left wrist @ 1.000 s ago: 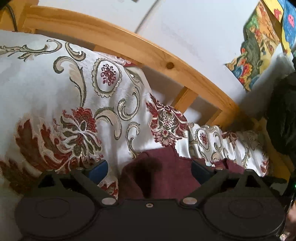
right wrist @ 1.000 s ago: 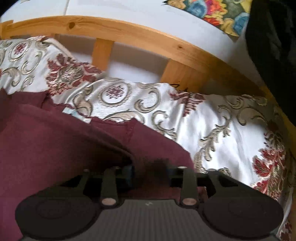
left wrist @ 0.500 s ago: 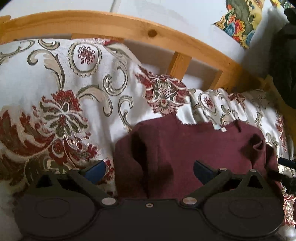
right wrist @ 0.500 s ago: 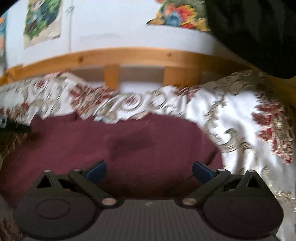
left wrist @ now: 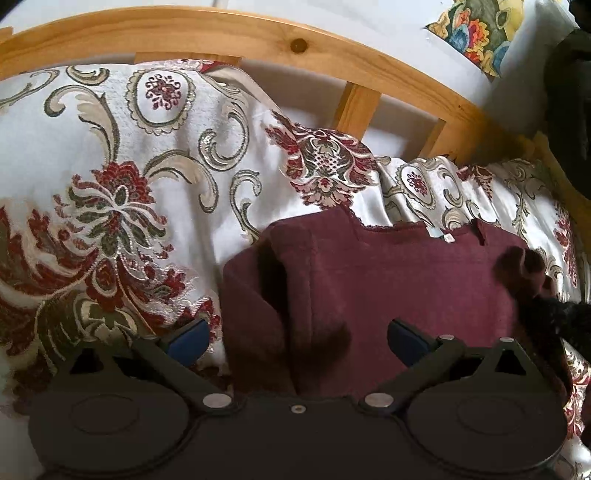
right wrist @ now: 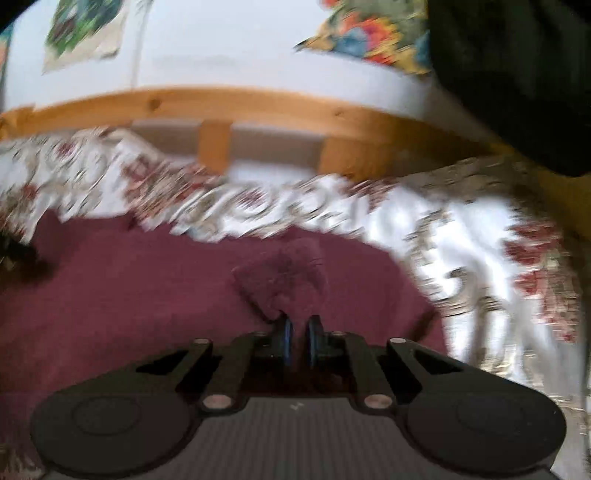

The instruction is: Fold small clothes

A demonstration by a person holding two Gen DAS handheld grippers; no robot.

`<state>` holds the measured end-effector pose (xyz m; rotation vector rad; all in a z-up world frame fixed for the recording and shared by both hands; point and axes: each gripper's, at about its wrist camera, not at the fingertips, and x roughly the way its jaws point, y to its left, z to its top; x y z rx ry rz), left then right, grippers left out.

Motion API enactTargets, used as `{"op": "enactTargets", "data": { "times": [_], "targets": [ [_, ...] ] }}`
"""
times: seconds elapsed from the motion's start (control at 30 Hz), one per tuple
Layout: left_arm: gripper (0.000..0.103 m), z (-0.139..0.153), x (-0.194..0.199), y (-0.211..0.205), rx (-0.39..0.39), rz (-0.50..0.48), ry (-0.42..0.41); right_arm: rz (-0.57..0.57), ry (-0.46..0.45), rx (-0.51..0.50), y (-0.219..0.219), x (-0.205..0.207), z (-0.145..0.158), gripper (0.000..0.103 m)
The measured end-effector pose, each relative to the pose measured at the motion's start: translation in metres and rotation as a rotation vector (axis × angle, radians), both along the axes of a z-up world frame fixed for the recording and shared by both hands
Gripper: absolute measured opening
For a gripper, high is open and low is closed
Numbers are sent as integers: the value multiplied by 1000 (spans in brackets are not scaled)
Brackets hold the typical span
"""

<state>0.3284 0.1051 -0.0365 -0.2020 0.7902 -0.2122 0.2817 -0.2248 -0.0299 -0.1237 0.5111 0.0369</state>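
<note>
Right now the maroon garment (left wrist: 399, 280) is lying on the patterned bedspread (left wrist: 110, 177), just in front of the wooden bed rail (left wrist: 258, 33), with its neckline and small white label (left wrist: 448, 238) turned toward the rail. The left tongs (left wrist: 295, 338) are standing wide open, one blue pad (left wrist: 188, 339) sitting over the bedspread just beside the garment's near-left edge and the other over the cloth itself, gripping nothing. The right tongs (right wrist: 297, 341) are drawn nearly together, and a bunched tuft of maroon cloth (right wrist: 284, 277) is rising just ahead of the tips; the right wrist view is smeared by motion, so I cannot tell for certain that fabric is actually caught between them, though it looks likely.

Judging by this, a fold is being started from the side away from the label. The main risk is a thin pinch: if only a small tuft is caught, it may be slipping out as the cloth is carried over, leaving a crooked fold. The raised ridge (left wrist: 273, 280) near the left tongs could also be trapped underneath, giving a lumpy result. With nothing pinning the garment, the whole piece may be dragging across the slick bedspread toward the rail.
</note>
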Motion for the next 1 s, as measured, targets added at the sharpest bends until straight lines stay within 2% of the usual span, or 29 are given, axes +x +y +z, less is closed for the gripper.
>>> {"op": "enactTargets", "data": {
  "times": [0.13,0.3,0.33,0.37,0.43,0.5,0.6,0.63,0.7,0.73,0.83,1.0],
  "targets": [
    [102,-2,1,-2,6,-3,6,-119,21,132,-40,6,7,10],
    [102,-3,0,-4,18,-9,16,-185,66,325,-73,11,-3,12],
    [102,-4,0,-5,19,-11,15,-182,62,366,-78,8,-4,17],
    [102,-4,0,-5,20,-12,16,-183,56,405,-82,5,-4,27],
    [102,-5,0,-5,23,-12,18,-176,51,432,-85,-1,-5,39],
    [102,-6,1,-6,26,-12,22,-147,51,421,-84,-10,-4,41],
    [102,-7,1,-7,30,-14,29,-107,85,350,-74,-21,-10,43],
    [102,-8,2,-8,32,-15,31,-93,101,328,-69,-24,-13,41],
    [102,-8,1,-9,34,-21,33,-81,129,281,-62,-29,-20,26],
    [102,-8,1,-9,34,-24,34,-87,133,262,-60,-29,-21,16],
    [102,-7,-1,-8,12,-19,30,-115,114,246,-61,-33,-21,11],
    [102,2,-10,-1,-28,17,25,-171,80,223,-65,-34,-16,11]
  ]
}}
